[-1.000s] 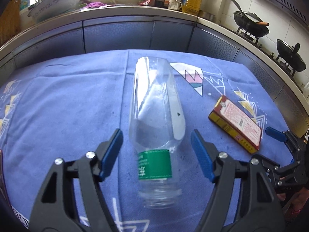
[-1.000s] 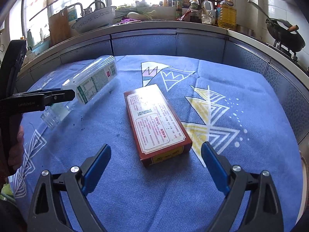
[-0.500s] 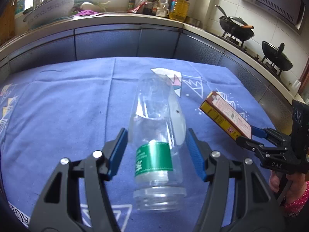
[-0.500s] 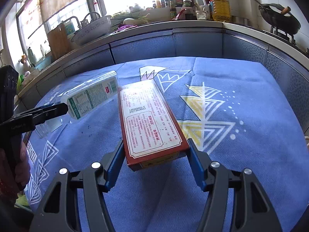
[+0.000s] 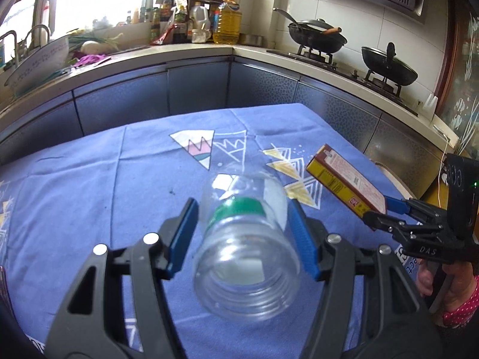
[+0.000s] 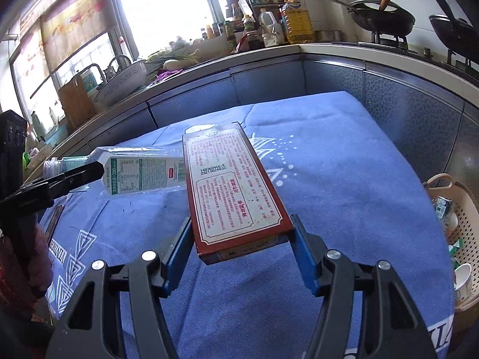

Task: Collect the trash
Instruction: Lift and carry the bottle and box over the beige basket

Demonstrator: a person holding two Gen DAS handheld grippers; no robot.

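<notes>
A clear plastic bottle (image 5: 245,248) with a green label hangs above the blue tablecloth (image 5: 89,197), open mouth toward the camera. My left gripper (image 5: 243,209) is shut on it, blue pads pressing its sides. A flat red and yellow carton box (image 6: 230,191) is also off the cloth, gripped at its near end by my right gripper (image 6: 241,224). The left wrist view shows the box (image 5: 344,185) at the right in the right gripper (image 5: 378,209). In the right wrist view the bottle (image 6: 140,173) hangs at the left in the left gripper (image 6: 89,170).
A cream perforated basket (image 6: 467,218) with a cup and small cartons sits low past the table's right edge. Grey cabinets and a worktop (image 5: 179,56) with bottles, a basin and two woks (image 5: 317,39) ring the table's far side. A person's hand (image 5: 449,284) holds each gripper.
Both grippers closed on their objects, the left on the bottle and the right on the box, and lifted them off the cloth. The bottle's mouth has tipped toward the left camera.
</notes>
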